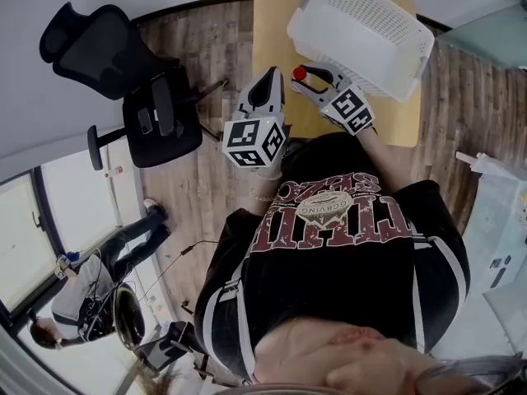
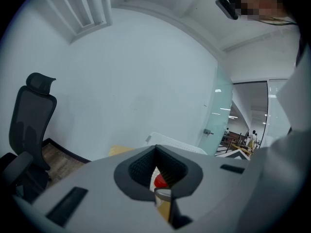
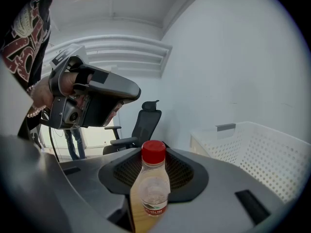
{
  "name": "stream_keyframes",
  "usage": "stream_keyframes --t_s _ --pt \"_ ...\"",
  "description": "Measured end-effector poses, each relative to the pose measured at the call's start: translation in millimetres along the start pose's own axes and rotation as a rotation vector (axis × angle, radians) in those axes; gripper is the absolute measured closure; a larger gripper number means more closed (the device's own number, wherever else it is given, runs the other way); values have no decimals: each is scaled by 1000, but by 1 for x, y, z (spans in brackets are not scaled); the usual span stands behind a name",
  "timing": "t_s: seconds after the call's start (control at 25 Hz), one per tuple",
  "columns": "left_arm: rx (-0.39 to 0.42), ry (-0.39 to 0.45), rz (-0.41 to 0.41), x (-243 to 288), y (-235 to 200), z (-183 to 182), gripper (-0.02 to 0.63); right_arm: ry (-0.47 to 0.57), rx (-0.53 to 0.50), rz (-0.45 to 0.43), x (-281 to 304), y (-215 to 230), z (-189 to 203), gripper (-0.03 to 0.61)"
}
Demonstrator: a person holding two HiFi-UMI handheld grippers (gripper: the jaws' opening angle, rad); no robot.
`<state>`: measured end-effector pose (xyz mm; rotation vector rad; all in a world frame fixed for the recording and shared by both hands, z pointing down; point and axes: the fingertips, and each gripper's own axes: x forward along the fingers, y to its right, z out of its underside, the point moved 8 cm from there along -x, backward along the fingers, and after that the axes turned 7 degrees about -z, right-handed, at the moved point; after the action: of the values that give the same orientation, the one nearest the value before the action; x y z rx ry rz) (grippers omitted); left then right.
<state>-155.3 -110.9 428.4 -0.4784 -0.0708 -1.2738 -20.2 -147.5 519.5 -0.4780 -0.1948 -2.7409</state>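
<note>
Floor (image 1: 206, 179): wood-look planks, grey-brown, mixed tones. Walls (image 2: 146, 72): plain, pale, w/ dark skirting at base. Blk mesh office chair (image 1: 136, 81) w/ headrest & armrests stands on planks near wall. Light-wood table (image 1: 276, 23) sits against far wall. Glass partition (image 2: 221, 115) w/ door handle is to rt of table, lit office space beyond. Big dark-framed windows (image 1: 74, 212), bright daylight. Ceiling has white slatted panel (image 2: 82, 8). Light even, soft.

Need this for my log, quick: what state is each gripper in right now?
Left gripper: shut, holding nothing.
Right gripper: shut on a small clear plastic bottle with a red cap and yellowish liquid.
</note>
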Motion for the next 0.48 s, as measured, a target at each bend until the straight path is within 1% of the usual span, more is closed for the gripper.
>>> stream_keyframes --t_s 0.48 --pt "11 -9 25 10 3 -2 566 -9 -16 -13 1 -7 1 420"
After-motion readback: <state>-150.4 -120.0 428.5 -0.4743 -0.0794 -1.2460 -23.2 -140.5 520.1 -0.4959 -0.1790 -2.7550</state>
